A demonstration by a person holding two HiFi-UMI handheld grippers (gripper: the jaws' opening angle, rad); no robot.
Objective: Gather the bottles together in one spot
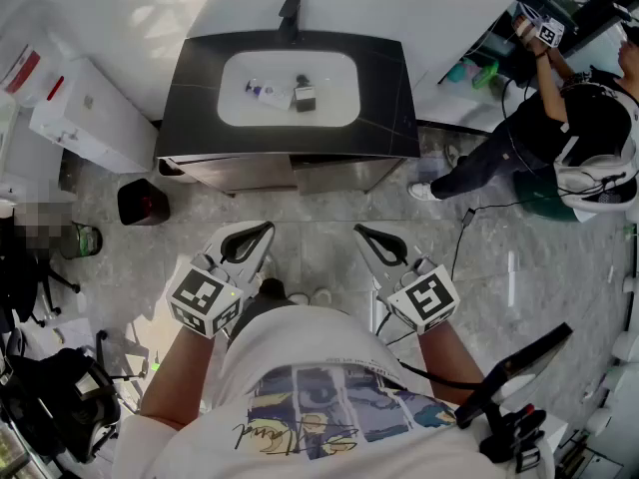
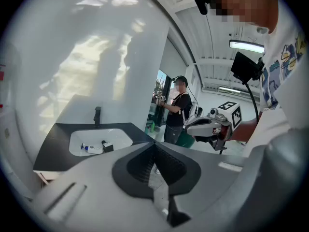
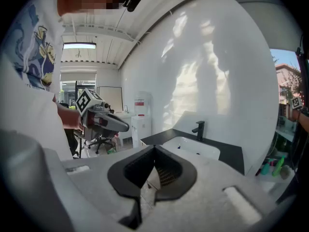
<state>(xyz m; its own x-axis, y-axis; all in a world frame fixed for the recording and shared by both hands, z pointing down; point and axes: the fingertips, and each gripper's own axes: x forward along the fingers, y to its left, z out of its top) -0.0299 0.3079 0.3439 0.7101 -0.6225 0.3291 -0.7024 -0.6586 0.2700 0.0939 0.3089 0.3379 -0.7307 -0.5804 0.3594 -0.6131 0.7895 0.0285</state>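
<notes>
left gripper [image 1: 250, 242]: jaws pressed together, nothing in them, tips aimed at the sink
right gripper [image 1: 384, 247]: same deal, squeezed closed and empty, just beside the left one
white bottle [image 1: 262, 91]: blue cap, lying in the basin well ahead of both grippers
dark bottle [image 1: 305, 95]: kinda boxy, right next to the white one, same basin
sink [image 1: 235, 68]: straight ahead of the tips, tap [image 1: 290, 13] on its far side
other person [image 1: 559, 118]: off past the right gripper
</notes>
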